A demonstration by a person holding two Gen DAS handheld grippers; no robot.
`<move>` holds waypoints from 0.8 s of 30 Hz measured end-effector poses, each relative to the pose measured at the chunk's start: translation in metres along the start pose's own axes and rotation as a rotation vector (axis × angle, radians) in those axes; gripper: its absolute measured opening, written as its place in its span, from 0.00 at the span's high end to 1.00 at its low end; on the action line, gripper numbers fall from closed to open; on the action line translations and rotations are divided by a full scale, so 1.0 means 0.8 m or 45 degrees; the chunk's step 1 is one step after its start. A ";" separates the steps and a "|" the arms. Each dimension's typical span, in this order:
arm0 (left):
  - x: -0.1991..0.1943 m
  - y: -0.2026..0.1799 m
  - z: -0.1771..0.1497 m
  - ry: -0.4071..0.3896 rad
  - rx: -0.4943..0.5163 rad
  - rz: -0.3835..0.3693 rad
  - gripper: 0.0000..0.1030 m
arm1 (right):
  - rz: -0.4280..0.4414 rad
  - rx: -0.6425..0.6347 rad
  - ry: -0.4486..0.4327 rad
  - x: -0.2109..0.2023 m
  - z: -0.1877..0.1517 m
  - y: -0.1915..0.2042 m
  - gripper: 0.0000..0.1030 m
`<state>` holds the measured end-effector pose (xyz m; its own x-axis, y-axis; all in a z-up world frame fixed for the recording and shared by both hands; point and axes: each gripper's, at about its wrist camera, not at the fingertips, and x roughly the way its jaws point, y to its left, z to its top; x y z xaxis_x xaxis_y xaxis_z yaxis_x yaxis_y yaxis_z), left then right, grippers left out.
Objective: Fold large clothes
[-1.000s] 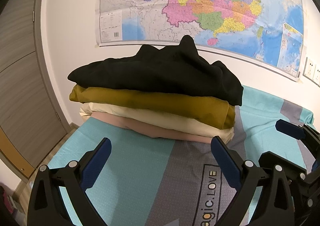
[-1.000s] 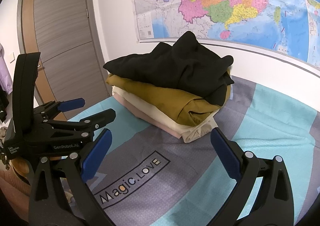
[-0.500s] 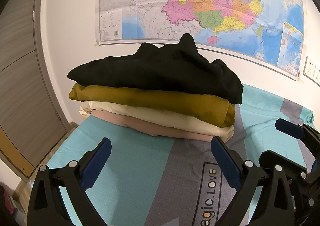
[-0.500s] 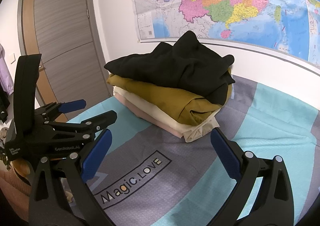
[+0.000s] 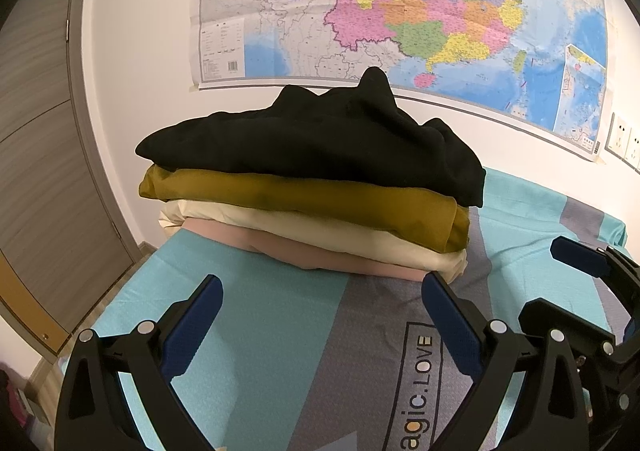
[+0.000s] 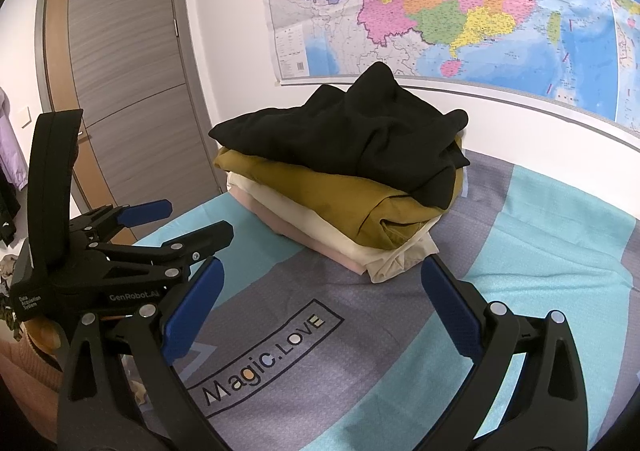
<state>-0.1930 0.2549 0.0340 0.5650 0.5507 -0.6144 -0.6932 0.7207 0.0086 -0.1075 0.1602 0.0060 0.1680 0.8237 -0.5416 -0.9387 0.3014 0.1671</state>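
On the teal-and-grey bedspread (image 6: 540,235), by the map (image 5: 400,11) wall, the black garment (image 5: 320,139) tops a folded stack (lumpier than those beneath), so both wide-spread, empty grippers, left gripper (image 5: 320,315) and right gripper (image 6: 320,299), should probably pinch its near corners and lift evenly.

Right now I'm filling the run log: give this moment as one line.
left gripper: jaws open, empty | right gripper: jaws open, empty | black garment: atop folded stack, crumpled | stack on bedspread, untouched
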 end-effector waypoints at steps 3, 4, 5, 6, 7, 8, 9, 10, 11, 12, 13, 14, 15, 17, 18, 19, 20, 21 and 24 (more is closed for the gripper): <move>0.000 0.000 0.000 0.000 0.001 0.000 0.07 | 0.001 -0.001 -0.005 -0.001 -0.001 0.001 0.06; 0.000 0.000 0.000 0.001 0.000 -0.001 0.07 | 0.000 -0.001 -0.005 -0.001 -0.001 0.001 0.06; 0.000 0.000 0.001 -0.001 0.002 -0.001 0.07 | -0.002 -0.002 -0.007 -0.001 -0.001 0.001 0.06; 0.000 0.000 0.000 -0.001 0.002 0.001 0.07 | -0.001 -0.002 -0.006 -0.001 -0.002 0.001 0.06; 0.000 0.000 0.000 -0.002 0.002 0.001 0.07 | 0.000 0.000 -0.006 -0.002 -0.002 0.002 0.06; 0.000 0.000 0.000 -0.001 0.000 -0.001 0.07 | 0.001 0.000 -0.007 -0.002 -0.003 0.002 0.06; 0.000 0.000 0.000 0.000 0.001 -0.002 0.07 | -0.001 -0.004 -0.006 -0.002 -0.002 0.001 0.06; 0.000 0.000 0.000 -0.001 0.002 0.000 0.07 | -0.001 -0.004 -0.008 -0.002 -0.002 0.002 0.06; -0.001 -0.001 0.000 -0.001 0.000 0.003 0.07 | 0.001 -0.004 -0.007 -0.002 -0.002 0.001 0.06; -0.001 0.000 -0.001 0.000 0.000 0.001 0.07 | -0.002 -0.003 -0.006 -0.001 -0.002 0.001 0.06; 0.000 0.000 0.000 0.002 0.000 -0.001 0.07 | -0.002 -0.004 -0.008 -0.002 -0.003 0.002 0.06; -0.001 -0.001 -0.001 0.001 0.000 0.000 0.07 | -0.001 -0.004 -0.008 -0.002 -0.003 0.002 0.06; -0.001 0.000 -0.001 0.002 0.000 0.000 0.07 | -0.002 -0.004 -0.005 -0.001 -0.002 0.001 0.06; -0.001 0.000 -0.001 0.001 0.000 0.000 0.07 | -0.001 -0.001 -0.005 -0.002 -0.002 0.002 0.06; -0.001 0.000 -0.001 0.001 0.001 0.000 0.07 | -0.001 -0.003 -0.005 -0.002 -0.002 0.002 0.06; -0.001 0.000 -0.001 0.000 0.001 0.001 0.07 | -0.003 -0.006 -0.007 -0.003 -0.002 0.003 0.06; -0.001 0.000 -0.001 0.000 0.000 -0.001 0.07 | -0.004 -0.005 -0.008 -0.002 -0.002 0.002 0.06; -0.001 0.000 -0.001 -0.001 -0.001 -0.001 0.07 | -0.001 -0.004 -0.008 -0.003 -0.003 0.003 0.06; -0.002 0.000 -0.003 -0.001 -0.001 0.002 0.07 | -0.001 -0.005 -0.009 -0.004 -0.003 0.003 0.06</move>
<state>-0.1949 0.2530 0.0332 0.5645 0.5520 -0.6138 -0.6942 0.7198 0.0089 -0.1106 0.1572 0.0062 0.1710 0.8269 -0.5357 -0.9397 0.3003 0.1635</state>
